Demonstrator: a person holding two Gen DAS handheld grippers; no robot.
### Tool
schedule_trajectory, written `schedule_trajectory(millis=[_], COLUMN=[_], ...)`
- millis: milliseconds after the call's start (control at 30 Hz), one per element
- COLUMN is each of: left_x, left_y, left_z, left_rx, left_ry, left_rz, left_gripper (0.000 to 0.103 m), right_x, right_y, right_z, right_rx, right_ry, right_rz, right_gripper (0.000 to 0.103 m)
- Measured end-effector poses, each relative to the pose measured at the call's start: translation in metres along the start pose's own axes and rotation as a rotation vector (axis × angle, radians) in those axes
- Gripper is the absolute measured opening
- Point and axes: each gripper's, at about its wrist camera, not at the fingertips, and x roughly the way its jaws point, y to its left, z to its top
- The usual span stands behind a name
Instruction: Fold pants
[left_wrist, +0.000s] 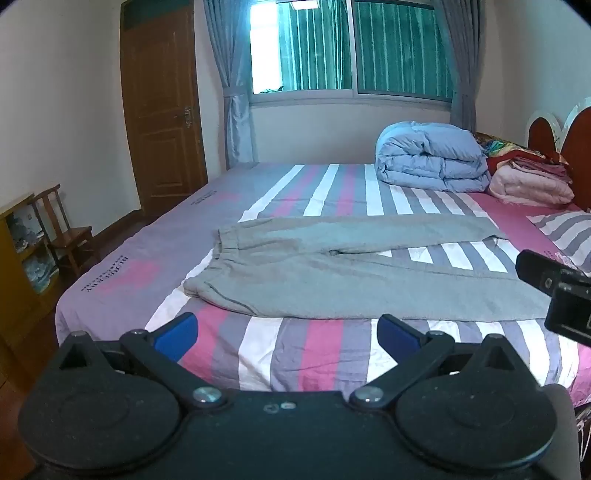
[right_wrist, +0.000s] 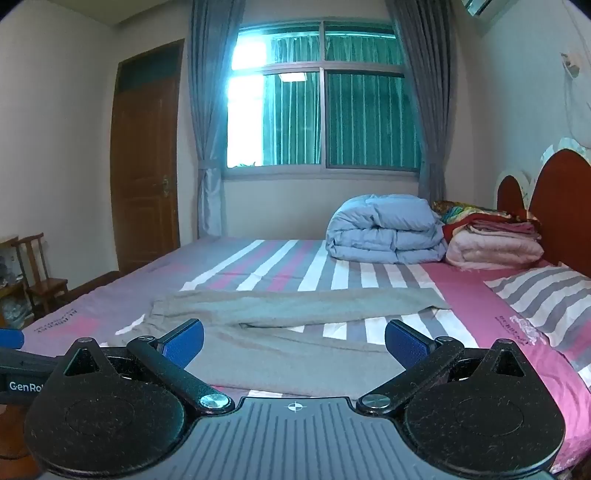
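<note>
Both the left gripper (left_wrist: 287, 334) and the right gripper (right_wrist: 294, 341) hover low at the near edge of the bed (left_wrist: 317, 343), each with its blue jaws spread wide apart and holding nothing. Just ahead of the jaws the grey pants (left_wrist: 332, 273) lie flat on the striped sheet, waistband off to the left, legs splayed to the right. Beyond them sits a folded blue duvet (left_wrist: 432, 158).

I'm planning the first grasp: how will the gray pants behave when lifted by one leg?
The gray pants probably drape limply: they lie flat with soft wrinkles at the waistband. The knit looks thick, so likely grippy rather than slippery. The spread legs suggest the free one would trail across the striped sheet.
</note>
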Motion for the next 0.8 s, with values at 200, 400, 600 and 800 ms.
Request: schedule_trajectory(millis=[200, 400, 600, 800], left_x=[0.000, 0.000, 0.002, 0.002], left_y=[-0.003, -0.001, 0.001, -0.001], left_z=[-0.002, -0.001, -0.003, -0.003], left_rx=[0.015, 0.013, 0.011, 0.009], left_ry=[0.002, 0.002, 0.009, 0.013], left_rz=[-0.005, -0.012, -0.014, -0.017], left_gripper=[0.097, 0.097, 0.097, 0.097], right_x=[-0.007, -0.011, -0.014, -0.014], right_y=[-0.012, -0.016, -0.025, -0.030], right_z=[0.001, 0.002, 0.005, 0.001], right_rx=[0.010, -0.001, 0.000, -0.005], right_ry=[0.006, 0.010, 0.008, 0.008], right_rz=[-0.001, 0.006, 0.013, 0.021], right_gripper=[0.103, 0.103, 0.103, 0.103])
